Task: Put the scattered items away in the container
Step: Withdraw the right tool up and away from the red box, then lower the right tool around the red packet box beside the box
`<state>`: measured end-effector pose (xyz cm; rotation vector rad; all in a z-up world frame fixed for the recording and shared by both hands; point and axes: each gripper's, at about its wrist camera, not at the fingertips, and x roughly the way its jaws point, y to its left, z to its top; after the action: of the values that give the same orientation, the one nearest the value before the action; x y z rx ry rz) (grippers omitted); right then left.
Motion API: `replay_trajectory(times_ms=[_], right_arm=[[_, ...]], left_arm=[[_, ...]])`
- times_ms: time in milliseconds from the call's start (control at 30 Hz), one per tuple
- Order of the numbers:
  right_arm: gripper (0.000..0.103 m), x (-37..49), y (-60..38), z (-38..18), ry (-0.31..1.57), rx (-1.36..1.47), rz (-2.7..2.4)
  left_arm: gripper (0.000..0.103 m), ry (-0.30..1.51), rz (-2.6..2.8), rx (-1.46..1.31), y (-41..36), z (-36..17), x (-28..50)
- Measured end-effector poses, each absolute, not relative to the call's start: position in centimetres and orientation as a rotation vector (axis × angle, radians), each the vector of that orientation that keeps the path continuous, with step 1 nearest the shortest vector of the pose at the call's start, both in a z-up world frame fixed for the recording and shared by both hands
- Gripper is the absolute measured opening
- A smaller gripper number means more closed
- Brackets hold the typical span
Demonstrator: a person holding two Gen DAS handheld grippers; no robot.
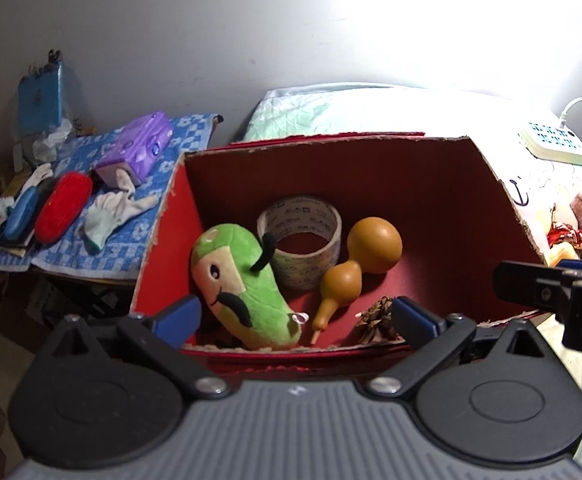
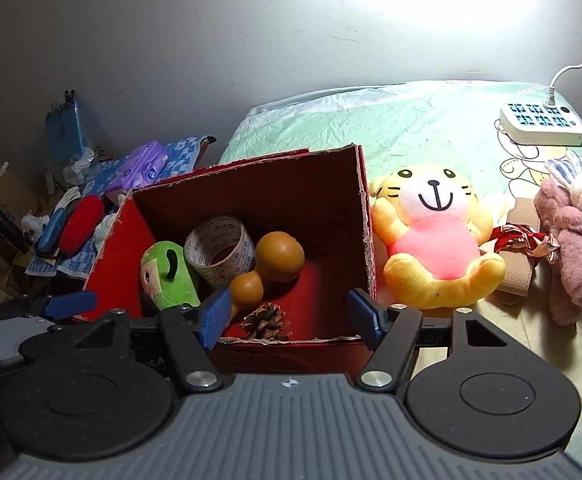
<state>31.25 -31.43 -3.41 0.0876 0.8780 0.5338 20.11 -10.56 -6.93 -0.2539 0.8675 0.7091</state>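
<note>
A red cardboard box (image 1: 371,164) (image 2: 259,196) stands on the bed. Inside it lie a green plush toy (image 1: 243,284) (image 2: 169,276), a roll of tape (image 1: 303,236) (image 2: 221,252), a brown gourd (image 1: 355,264) (image 2: 271,268) and a pine cone (image 1: 377,318) (image 2: 267,322). My left gripper (image 1: 295,316) hovers open over the box's near edge, nothing between its fingers. My right gripper (image 2: 291,320) is also open and empty at the near edge. Right of the box sit a yellow tiger plush (image 2: 435,240), a pink plush (image 2: 575,248) and a red ribbon (image 2: 523,240).
A white power strip (image 2: 541,124) with its cable lies at the bed's far right. Left of the bed, a side table with a blue checked cloth (image 1: 91,256) carries a red case (image 1: 65,208), a purple pack (image 1: 143,148) and a glove (image 1: 111,212).
</note>
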Motion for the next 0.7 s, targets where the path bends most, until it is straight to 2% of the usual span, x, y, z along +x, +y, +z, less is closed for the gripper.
replay_trajectory(times_ms=[400, 700], right_arm=[[0.067, 31.2, -36.5, -4.5, 0.929, 0.061, 0.599], [0.067, 30.7, -39.4, -9.5, 1.079, 0.068, 0.62]], left_arm=[[0.101, 0.817, 0.564, -0.249, -16.3, -6.1, 16.0], [0.101, 0.924, 0.391, -0.322, -21.1, -11.3, 17.0]])
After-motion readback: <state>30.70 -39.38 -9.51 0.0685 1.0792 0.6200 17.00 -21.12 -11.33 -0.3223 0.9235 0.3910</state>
